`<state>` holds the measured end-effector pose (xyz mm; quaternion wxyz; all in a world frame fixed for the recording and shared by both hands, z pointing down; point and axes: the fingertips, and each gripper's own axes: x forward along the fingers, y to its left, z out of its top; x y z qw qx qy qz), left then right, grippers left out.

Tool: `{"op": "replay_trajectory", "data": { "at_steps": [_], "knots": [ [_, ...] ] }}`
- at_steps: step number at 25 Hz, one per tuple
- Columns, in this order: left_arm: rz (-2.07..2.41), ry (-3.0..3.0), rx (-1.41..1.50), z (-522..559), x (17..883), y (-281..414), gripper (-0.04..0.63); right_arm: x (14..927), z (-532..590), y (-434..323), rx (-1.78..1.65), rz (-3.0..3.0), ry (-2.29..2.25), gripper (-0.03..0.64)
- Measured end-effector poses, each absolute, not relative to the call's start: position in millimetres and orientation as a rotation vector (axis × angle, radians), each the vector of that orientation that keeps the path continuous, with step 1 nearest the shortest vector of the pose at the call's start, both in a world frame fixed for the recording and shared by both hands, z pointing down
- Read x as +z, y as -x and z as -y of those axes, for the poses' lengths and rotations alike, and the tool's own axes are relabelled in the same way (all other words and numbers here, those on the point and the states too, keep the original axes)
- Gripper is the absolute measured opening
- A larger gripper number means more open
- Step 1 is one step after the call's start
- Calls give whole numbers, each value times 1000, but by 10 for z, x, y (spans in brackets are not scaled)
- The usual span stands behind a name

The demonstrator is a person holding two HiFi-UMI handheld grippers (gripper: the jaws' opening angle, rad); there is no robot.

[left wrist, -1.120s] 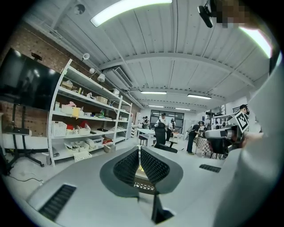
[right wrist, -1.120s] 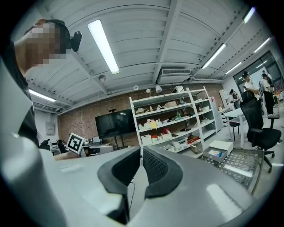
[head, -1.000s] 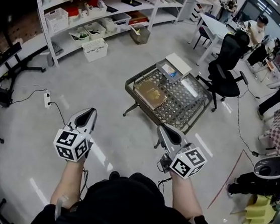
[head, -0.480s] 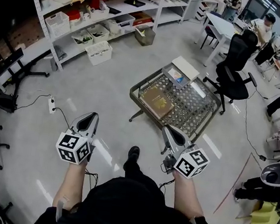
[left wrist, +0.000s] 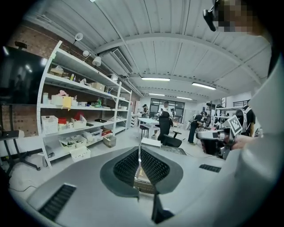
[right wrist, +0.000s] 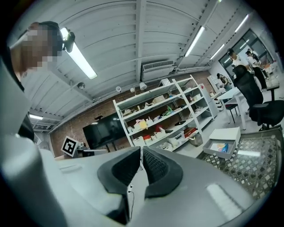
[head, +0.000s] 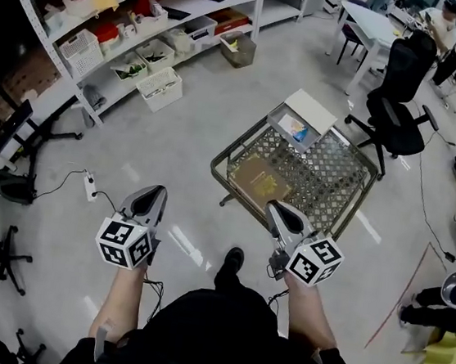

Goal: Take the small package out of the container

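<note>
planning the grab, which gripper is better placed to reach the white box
Right, probably. The right gripper is at the table edge, nearer the white box; the left gripper is over floor, off to the side.

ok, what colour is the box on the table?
Box: white to light grey. Clearest in the head view.

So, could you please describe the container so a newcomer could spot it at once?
A low table with a patterned lattice top stands on the floor. On its far corner sits the container, a shallow white box with its lid open. Unlike the flat brown item nearby, it holds a small colourful packet.
</note>
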<state>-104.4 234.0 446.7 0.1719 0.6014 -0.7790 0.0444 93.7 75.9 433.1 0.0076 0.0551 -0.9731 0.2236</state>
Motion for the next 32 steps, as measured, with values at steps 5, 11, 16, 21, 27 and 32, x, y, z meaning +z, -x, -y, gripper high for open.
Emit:
{"op": "replay_trajectory", "data": {
  "at_steps": [5, 11, 16, 21, 27, 32],
  "knots": [
    [2158, -1777, 142, -1596, 4399, 1312, 20, 4282, -164, -734, 701, 3050, -236, 29],
    [2148, -1841, 127, -975, 4267, 1619, 20, 4199, 358, -634, 676, 3040, -326, 29],
    [2136, -1866, 96, -644, 4287, 1993, 20, 4204, 575, -495, 657, 3016, -399, 29],
    [2048, -1944, 100, -237, 4332, 2307, 20, 4170, 774, -255, 664, 2998, -522, 29],
    [2014, -2046, 128, 100, 4176, 2822, 20, 4142, 934, 194, 662, 2972, -643, 29],
    [1881, -2126, 152, 318, 4341, 2930, 20, 4224, 1057, 468, 682, 2929, -772, 29]
  ]
}}
